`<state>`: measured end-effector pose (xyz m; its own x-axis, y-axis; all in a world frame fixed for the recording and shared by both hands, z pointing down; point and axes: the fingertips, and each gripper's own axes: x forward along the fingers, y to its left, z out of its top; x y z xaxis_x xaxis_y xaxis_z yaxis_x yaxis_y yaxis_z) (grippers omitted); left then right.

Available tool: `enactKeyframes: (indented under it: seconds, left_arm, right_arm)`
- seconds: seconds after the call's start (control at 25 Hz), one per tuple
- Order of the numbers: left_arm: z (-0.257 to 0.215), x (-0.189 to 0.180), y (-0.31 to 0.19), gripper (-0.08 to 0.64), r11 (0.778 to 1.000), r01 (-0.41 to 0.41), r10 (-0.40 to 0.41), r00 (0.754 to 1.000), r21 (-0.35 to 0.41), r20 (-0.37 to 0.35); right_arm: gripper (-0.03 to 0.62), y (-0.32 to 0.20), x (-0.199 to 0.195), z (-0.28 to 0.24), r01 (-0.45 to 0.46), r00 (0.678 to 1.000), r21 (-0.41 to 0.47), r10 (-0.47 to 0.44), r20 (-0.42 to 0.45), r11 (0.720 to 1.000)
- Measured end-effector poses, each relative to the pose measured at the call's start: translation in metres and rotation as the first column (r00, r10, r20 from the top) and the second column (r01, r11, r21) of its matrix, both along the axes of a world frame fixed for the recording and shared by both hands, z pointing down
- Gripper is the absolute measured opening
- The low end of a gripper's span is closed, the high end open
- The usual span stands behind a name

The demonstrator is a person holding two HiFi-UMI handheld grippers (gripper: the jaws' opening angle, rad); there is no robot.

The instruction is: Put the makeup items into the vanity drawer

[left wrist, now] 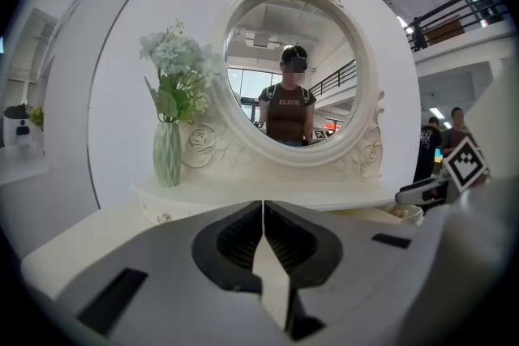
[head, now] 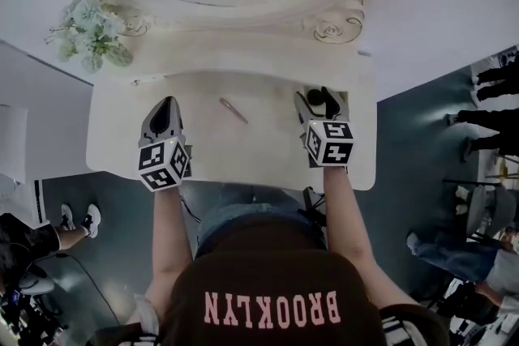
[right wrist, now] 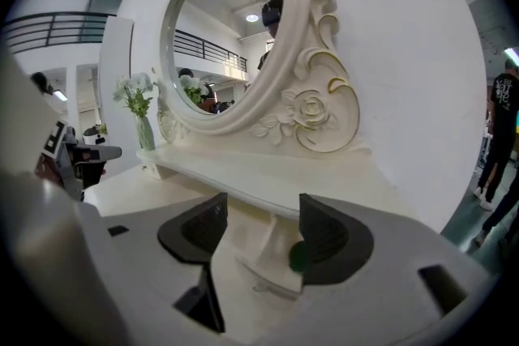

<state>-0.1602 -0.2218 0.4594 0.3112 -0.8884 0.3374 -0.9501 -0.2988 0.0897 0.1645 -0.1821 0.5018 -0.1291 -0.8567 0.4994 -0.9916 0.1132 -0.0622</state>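
Brown makeup stick, flat on vanity, diag axis, far end left

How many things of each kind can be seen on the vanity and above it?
Hand-held grippers: 2 (left hand-held gripper, right hand-held gripper)
Thin makeup stick: 1
Vase of flowers: 1
Oval mirror: 1
Total: 5
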Motion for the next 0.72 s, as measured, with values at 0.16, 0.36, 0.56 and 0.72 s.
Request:
enactKeyframes:
  seconds: [0.16, 0.36, 0.56, 0.72]
  left_arm:
    - [-0.001, -0.031, 0.009, 0.006, 0.999, 0.054, -0.054, 0.999, 0.002, 0.004]
    - [-0.003, -0.077, 0.021, 0.006, 0.989, 0.147, -0.148, 0.989, 0.008, 0.007]
    - [-0.002, -0.115, 0.035, 0.006, 0.973, 0.229, -0.229, 0.973, 0.010, 0.010]
    - [0.005, -0.141, 0.049, 0.008, 0.956, 0.293, -0.293, 0.956, -0.008, 0.012]
  right_arm:
    - [0.256, -0.010, -0.034, -0.001, 0.069, 0.998, 0.009, -0.070, 0.008, 0.998]
    - [0.256, -0.025, -0.079, 0.001, 0.165, 0.986, 0.012, -0.166, 0.016, 0.986]
    - [0.256, -0.039, -0.126, 0.008, 0.265, 0.964, -0.002, -0.264, 0.028, 0.964]
    - [0.255, -0.040, -0.161, 0.018, 0.350, 0.936, -0.030, -0.350, 0.030, 0.936]
